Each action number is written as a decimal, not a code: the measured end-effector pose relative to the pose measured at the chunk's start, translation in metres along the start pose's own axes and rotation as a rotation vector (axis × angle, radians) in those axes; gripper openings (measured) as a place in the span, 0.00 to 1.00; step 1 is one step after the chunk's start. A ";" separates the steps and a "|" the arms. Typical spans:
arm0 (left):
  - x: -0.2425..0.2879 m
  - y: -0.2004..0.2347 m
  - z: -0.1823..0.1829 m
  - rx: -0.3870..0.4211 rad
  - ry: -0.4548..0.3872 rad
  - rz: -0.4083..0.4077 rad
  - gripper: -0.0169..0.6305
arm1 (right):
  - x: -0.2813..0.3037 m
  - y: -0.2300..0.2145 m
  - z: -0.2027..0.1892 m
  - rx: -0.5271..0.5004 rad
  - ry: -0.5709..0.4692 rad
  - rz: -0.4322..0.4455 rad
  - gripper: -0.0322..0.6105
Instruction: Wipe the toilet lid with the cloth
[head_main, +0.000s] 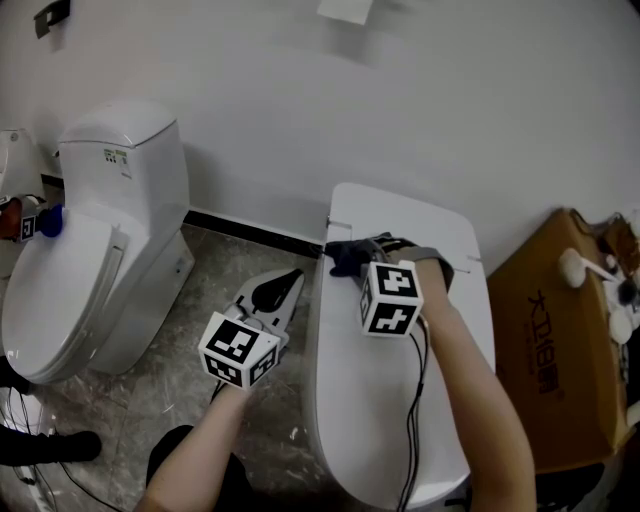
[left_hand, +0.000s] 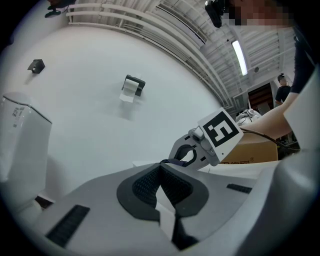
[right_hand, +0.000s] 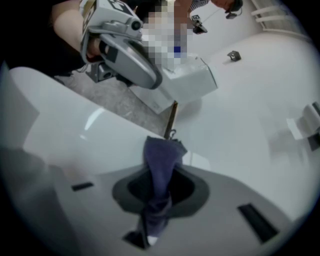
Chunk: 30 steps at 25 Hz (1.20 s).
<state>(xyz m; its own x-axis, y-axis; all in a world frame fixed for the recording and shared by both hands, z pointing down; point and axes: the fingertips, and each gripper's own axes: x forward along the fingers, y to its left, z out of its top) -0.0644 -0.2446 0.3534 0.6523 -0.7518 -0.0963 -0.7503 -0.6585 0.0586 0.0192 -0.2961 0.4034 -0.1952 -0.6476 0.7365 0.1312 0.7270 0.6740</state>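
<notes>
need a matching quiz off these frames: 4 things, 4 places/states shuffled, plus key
Things
1. cloth
2. left claw
3. right claw
4. cardboard box

Places or states
A. shut, empty, over the floor
B. dark blue, on the toilet lid
C. standing to the right of the lid in the head view
D. shut on the cloth

Pairs: 1-B; 2-A; 3-D; 4-C

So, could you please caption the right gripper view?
Right gripper holding a dark blue cloth at the edge of the toilet lid.
</notes>
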 end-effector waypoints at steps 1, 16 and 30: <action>0.001 -0.001 -0.001 -0.001 0.002 -0.001 0.05 | -0.002 0.003 0.001 -0.004 0.000 0.004 0.15; 0.003 -0.008 -0.004 -0.001 0.019 -0.019 0.05 | -0.031 0.038 0.016 -0.003 -0.027 0.048 0.15; 0.016 -0.012 -0.019 -0.006 0.046 -0.034 0.05 | -0.051 0.061 0.023 -0.011 -0.025 0.049 0.15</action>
<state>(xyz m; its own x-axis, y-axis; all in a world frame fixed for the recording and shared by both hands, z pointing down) -0.0430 -0.2498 0.3702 0.6817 -0.7297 -0.0528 -0.7270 -0.6837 0.0625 0.0144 -0.2135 0.4056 -0.2121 -0.6051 0.7673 0.1520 0.7552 0.6376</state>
